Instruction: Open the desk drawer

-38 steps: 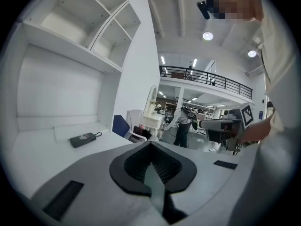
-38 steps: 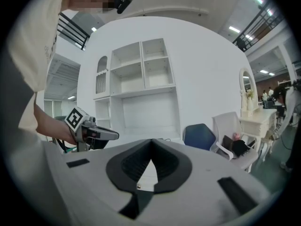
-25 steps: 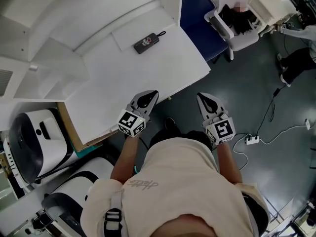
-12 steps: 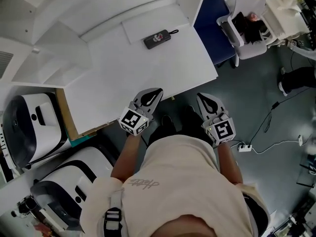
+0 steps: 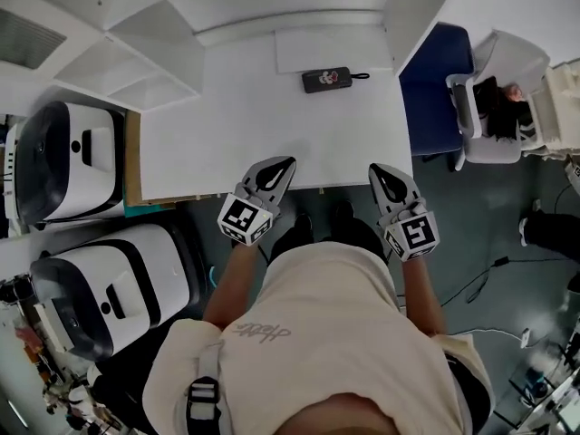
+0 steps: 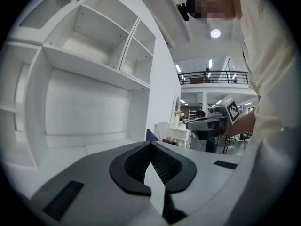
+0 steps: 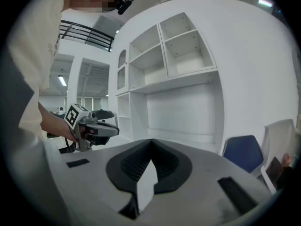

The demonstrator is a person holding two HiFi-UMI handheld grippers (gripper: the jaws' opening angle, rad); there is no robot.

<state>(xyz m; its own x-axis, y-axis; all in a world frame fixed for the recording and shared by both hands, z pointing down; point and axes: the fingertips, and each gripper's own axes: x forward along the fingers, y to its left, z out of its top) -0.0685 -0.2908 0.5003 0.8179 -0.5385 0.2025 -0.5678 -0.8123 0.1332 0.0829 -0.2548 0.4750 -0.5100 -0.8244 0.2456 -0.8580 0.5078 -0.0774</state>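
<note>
The white desk lies square ahead in the head view, with its front edge just beyond both grippers. No drawer front shows; it is hidden under the desktop. My left gripper hovers over the front edge near the middle, shut and empty. My right gripper hangs just off the front edge near the desk's right corner, jaws together with nothing between them. The left gripper view shows its jaws meeting at the tip, facing the white shelf unit. The right gripper view shows its jaws likewise closed.
A small black device lies at the back of the desk. A blue chair stands to the right of the desk. Two white and black machines stand at the left. Cables run over the dark floor at the right.
The view has swung round so that the desk now lies square ahead instead of slanted. Both grippers moved with it toward the front edge. Their jaws stayed together.
</note>
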